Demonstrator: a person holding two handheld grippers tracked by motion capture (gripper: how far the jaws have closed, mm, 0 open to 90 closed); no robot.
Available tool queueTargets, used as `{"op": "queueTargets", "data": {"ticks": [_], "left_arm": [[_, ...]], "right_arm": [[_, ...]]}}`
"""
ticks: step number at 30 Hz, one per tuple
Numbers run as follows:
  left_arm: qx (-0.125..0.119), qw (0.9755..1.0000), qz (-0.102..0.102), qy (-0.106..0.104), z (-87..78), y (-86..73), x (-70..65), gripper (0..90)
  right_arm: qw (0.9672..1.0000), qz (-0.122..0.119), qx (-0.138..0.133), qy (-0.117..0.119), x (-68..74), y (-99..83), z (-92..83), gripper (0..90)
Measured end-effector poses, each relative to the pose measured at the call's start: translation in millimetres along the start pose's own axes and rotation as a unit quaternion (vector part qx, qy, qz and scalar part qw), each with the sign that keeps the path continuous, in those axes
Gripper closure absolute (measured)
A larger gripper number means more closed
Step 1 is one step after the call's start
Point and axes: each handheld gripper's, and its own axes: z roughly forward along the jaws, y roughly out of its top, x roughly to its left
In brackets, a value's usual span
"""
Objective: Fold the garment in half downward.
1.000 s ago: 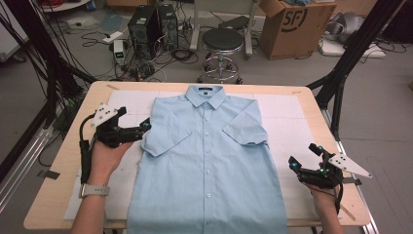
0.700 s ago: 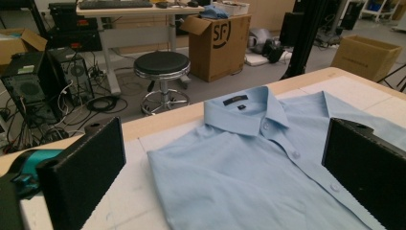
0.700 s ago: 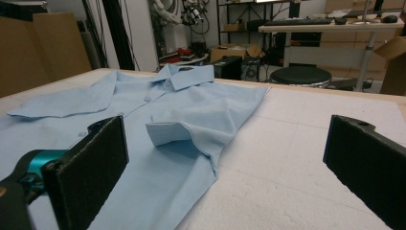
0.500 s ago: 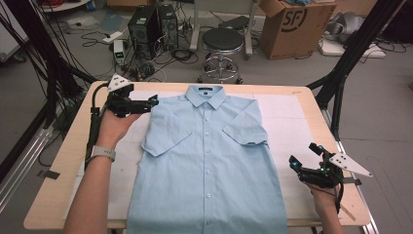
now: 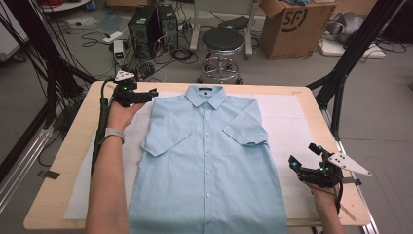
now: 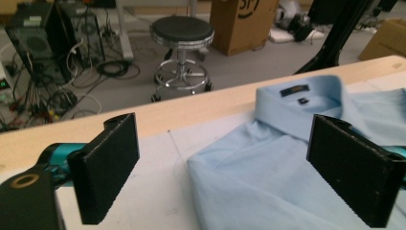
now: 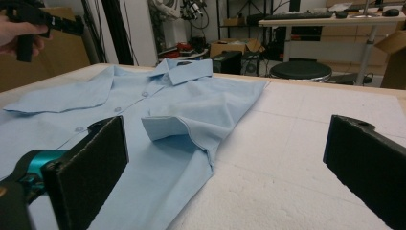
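A light blue short-sleeved shirt [image 5: 207, 161] lies flat and buttoned on the table, collar [image 5: 207, 95] at the far edge. Both sleeves are folded in over its front. My left gripper [image 5: 152, 94] hovers open at the shirt's far left shoulder. In the left gripper view the shoulder seam [image 6: 225, 167] lies between the wide-apart jaws, with the collar [image 6: 299, 103] just beyond. My right gripper [image 5: 302, 154] stands open over the white mat, to the right of the shirt's lower half. In the right gripper view the shirt's folded sleeve cuff [image 7: 165, 127] lies ahead, with nothing between the jaws.
A white mat [image 5: 292, 112] covers the wooden table [image 5: 63, 161] under the shirt. Behind the table stand a black stool [image 5: 222, 41], a cardboard box [image 5: 287, 24] and a computer tower [image 5: 151, 24] amid cables. Black stand legs [image 5: 341, 73] rise at the right.
My left gripper has travelled away from me, from beside the folded left sleeve up to the shirt's far left shoulder by the collar. The right gripper has stayed put.
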Motion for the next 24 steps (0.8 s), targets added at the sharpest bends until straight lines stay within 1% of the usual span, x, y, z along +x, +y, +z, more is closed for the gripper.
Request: {"op": "queueTargets", "data": {"ticks": [2, 3, 4, 5, 6, 7, 9, 10, 11, 14, 15, 17, 18, 19, 21, 22, 24], "left_arm": [[0.007, 0.9999, -0.01, -0.006, 7.4, -2.2, 3.0, 15.4], [0.009, 0.9999, -0.008, -0.008, 11.0, -2.7, 3.8, 18.3], [0.011, 0.9998, -0.007, -0.014, 14.8, -3.0, 4.1, 22.5], [0.014, 0.9998, -0.004, -0.016, 18.9, -3.1, 4.3, 29.4], [0.016, 0.9998, -0.002, -0.012, 22.4, -3.2, 4.2, 34.6], [0.018, 0.9997, -0.001, -0.014, 25.8, -3.4, 4.7, 37.9], [0.027, 0.9996, 0.005, -0.005, 33.3, -5.3, 5.2, 43.6], [0.035, 0.9994, 0.006, -0.004, 36.6, -6.5, 6.2, 44.2], [0.038, 0.9993, 0.001, -0.004, 39.3, -7.8, 7.0, 44.6], [0.042, 0.999, -0.013, -0.002, 45.4, -11.8, 8.2, 52.5], [0.047, 0.9988, -0.017, -0.003, 47.2, -13.4, 9.3, 53.5], [0.056, 0.9982, -0.023, 0.001, 50.7, -16.9, 10.5, 56.9], [0.06, 0.9978, -0.028, -0.001, 52.5, -18.9, 11.1, 58.5], [0.063, 0.9976, -0.03, -0.002, 54.4, -20.4, 11.0, 59.1], [0.069, 0.9973, -0.026, -0.001, 57.6, -22.8, 10.6, 61.6], [0.069, 0.9971, -0.032, -0.002, 58.7, -23.7, 10.3, 62.4], [0.075, 0.9965, -0.037, -0.004, 60.3, -25.4, 10.5, 65.1]], "right_arm": [[1.0, 0.002, -0.001, 0.0, 0.3, 0.2, 0.1, 0.2], [1.0, 0.002, 0.0, -0.002, 0.5, 0.4, 0.2, 0.2], [1.0, 0.002, -0.001, -0.002, 0.6, 0.5, 0.3, 0.2], [1.0, 0.002, -0.001, -0.002, 0.7, 0.6, 0.6, 0.3], [1.0, 0.002, -0.001, -0.002, 1.0, 0.8, 0.8, 0.2], [1.0, 0.001, -0.002, -0.002, 1.4, 0.9, 1.2, 0.3], [1.0, 0.004, -0.002, -0.001, 1.9, 1.1, 1.5, 0.2], [1.0, 0.001, -0.002, -0.001, 1.8, 1.2, 1.5, 0.2], [1.0, 0.0, -0.001, -0.001, 1.9, 1.2, 1.6, 0.3], [1.0, 0.002, 0.002, -0.001, 1.2, 0.8, 1.5, 0.2], [1.0, 0.004, 0.002, -0.001, 1.1, 0.8, 1.5, 0.3], [1.0, 0.003, 0.003, 0.0, 0.3, 0.6, 1.7, 0.3], [1.0, 0.005, 0.003, 0.0, 0.4, 0.5, 1.5, 0.2], [1.0, 0.003, 0.004, 0.001, 0.0, 0.3, 1.5, 0.2], [1.0, 0.004, 0.004, 0.001, -0.7, 0.2, 1.2, 0.3], [1.0, 0.004, 0.004, 0.002, -1.0, 0.0, 1.2, 0.2], [1.0, 0.004, 0.006, 0.0, -1.5, -0.3, 1.2, 0.3]]}}
